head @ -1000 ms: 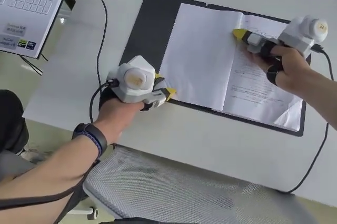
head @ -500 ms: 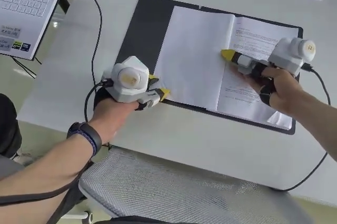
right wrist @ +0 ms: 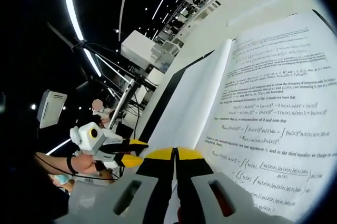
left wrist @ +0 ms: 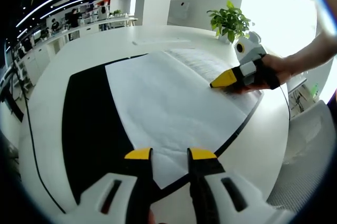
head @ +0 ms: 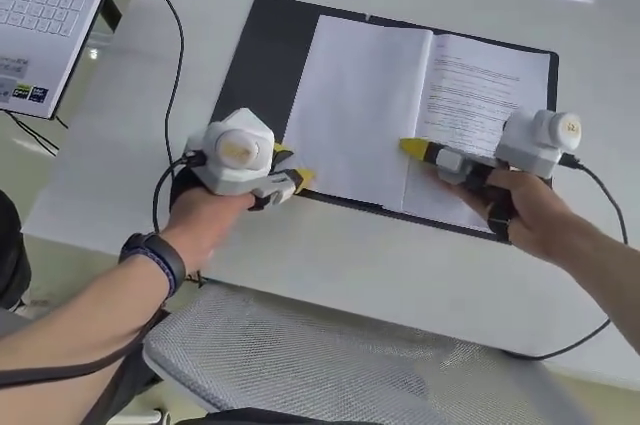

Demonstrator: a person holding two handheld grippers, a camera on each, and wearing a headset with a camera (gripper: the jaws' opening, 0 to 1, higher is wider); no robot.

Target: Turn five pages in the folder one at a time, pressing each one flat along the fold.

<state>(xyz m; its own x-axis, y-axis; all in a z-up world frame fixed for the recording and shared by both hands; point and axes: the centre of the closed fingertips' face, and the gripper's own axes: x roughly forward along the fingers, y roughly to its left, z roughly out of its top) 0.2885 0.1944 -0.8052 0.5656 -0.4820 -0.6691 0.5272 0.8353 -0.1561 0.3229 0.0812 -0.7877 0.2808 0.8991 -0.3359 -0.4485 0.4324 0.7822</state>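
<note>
The right gripper (head: 413,150) has slid down the fold (head: 424,95) of the folder (head: 260,55), which lies open on the desk (head: 350,265), its jaws shut and empty, while the left gripper (head: 297,178), slightly parted and empty, rests by the near edge, and the thin, floppy printed page (head: 490,85) looks best pinched at a free corner.

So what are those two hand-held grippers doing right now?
Left hand-held gripper: open, empty, at the folder edge.
Right hand-held gripper: shut, empty, tip on the fold.
</note>
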